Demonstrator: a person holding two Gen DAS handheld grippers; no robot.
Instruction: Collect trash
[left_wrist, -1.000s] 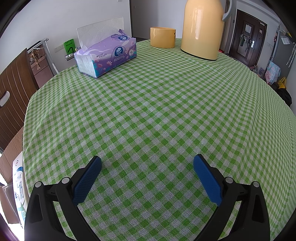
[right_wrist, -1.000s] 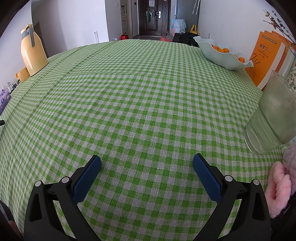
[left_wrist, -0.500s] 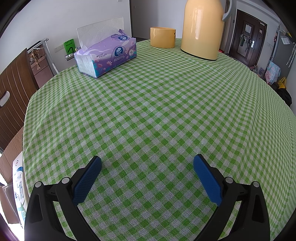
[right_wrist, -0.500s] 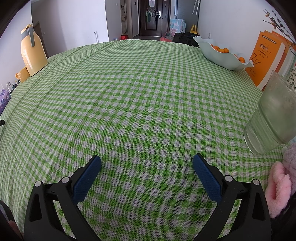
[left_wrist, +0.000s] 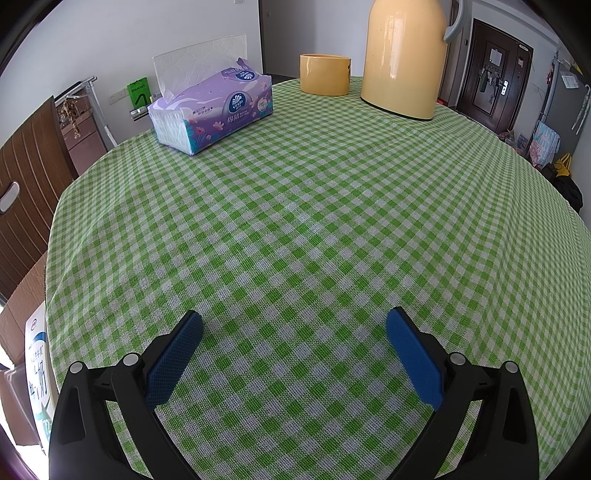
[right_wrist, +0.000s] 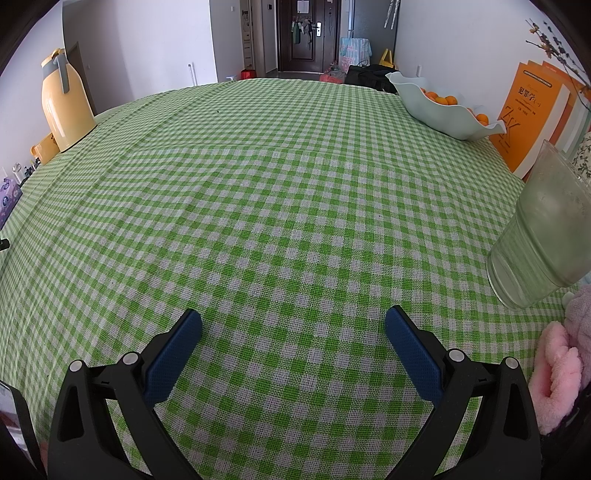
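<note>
Left view: tissue box (left_wrist: 212, 109) upper left, yellow cup (left_wrist: 324, 74) & jug (left_wrist: 404, 55) top center. Left gripper (left_wrist: 294, 325) wide open, empty, over checked cloth (left_wrist: 314, 206). Right view: right gripper (right_wrist: 293, 325) wide open, empty; fruit bowl (right_wrist: 439, 109) upper right, glass (right_wrist: 543, 232) right edge. No trash visible in either view.

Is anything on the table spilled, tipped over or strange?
Nothing stands out. The yellow thermos jug, the purple tissue pack and the cloudy glass tumbler stand upright on the green checked tablecloth; no spill or trash shows.
</note>
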